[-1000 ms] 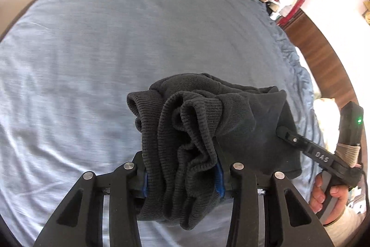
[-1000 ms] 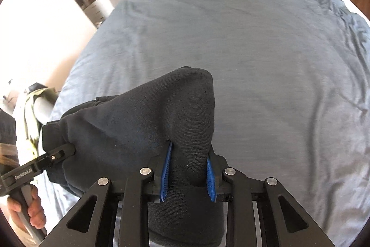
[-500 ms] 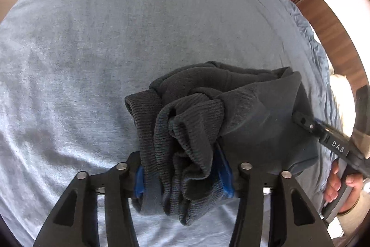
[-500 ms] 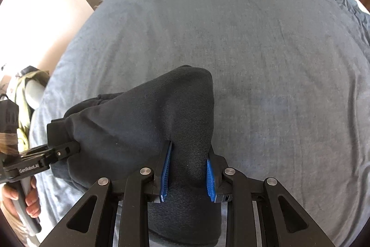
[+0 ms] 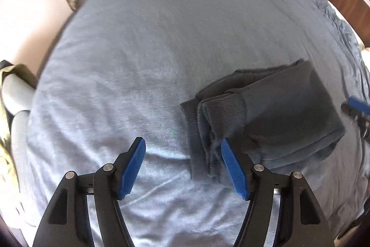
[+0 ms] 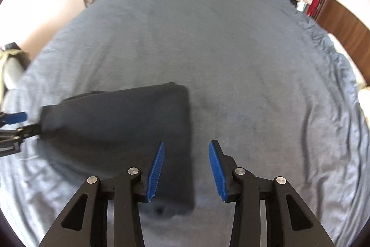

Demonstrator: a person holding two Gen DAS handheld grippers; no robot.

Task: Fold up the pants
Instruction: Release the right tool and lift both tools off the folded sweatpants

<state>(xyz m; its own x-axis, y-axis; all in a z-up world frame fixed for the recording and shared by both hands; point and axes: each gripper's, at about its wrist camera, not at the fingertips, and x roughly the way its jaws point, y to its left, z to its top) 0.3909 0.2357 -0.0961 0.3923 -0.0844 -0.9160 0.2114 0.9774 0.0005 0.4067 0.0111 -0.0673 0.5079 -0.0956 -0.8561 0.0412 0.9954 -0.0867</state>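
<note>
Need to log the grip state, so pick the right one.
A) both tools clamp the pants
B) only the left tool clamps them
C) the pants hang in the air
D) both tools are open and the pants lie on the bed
D: the left tool and right tool show open blue pads, and the folded pants lie on the bed.

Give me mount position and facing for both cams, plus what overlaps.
Left wrist: on the left gripper, facing forward and down at the bed; own jaws open, folded pants to their right.
Right wrist: on the right gripper, facing forward and down at the bed; own jaws open, pants at left.
Shared: pants, bed, and each sees the other gripper at frame edge.
</note>
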